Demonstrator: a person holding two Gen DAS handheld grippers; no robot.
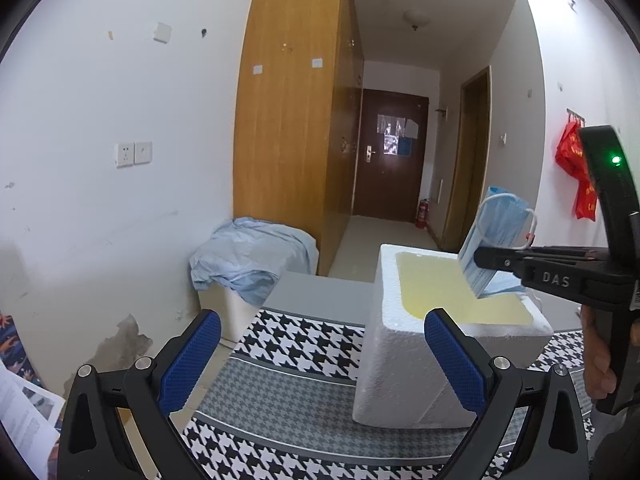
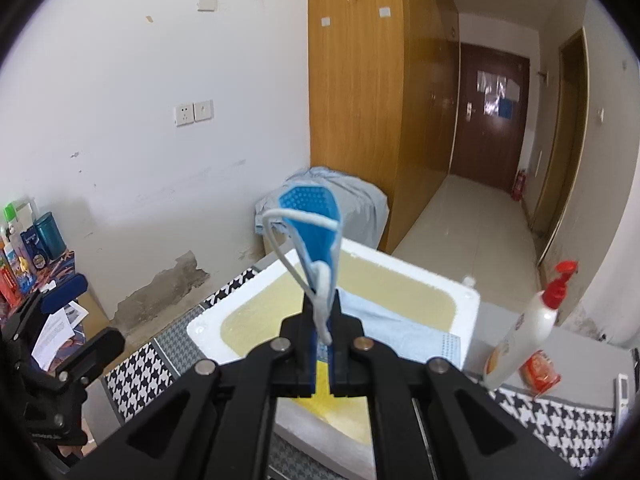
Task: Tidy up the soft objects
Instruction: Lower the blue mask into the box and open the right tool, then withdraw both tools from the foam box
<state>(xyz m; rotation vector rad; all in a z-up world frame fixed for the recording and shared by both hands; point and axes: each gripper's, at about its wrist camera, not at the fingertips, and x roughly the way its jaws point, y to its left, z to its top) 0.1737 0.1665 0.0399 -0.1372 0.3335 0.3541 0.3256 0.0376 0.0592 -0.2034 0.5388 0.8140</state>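
A white pump bottle (image 2: pixel 524 336) with a red cap stood right of the jaws, a wooden wardrobe (image 2: pixel 360 92) beyond them.

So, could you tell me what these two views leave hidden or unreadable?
- Foam box near floor: right wrist view, hidden behind the right gripper and its face mask.
- Pale cloth inside the box: partly covered by the same gripper.
- Papers on the door: left wrist view, too small.
- Left gripper: base cut off by the bottom edge.
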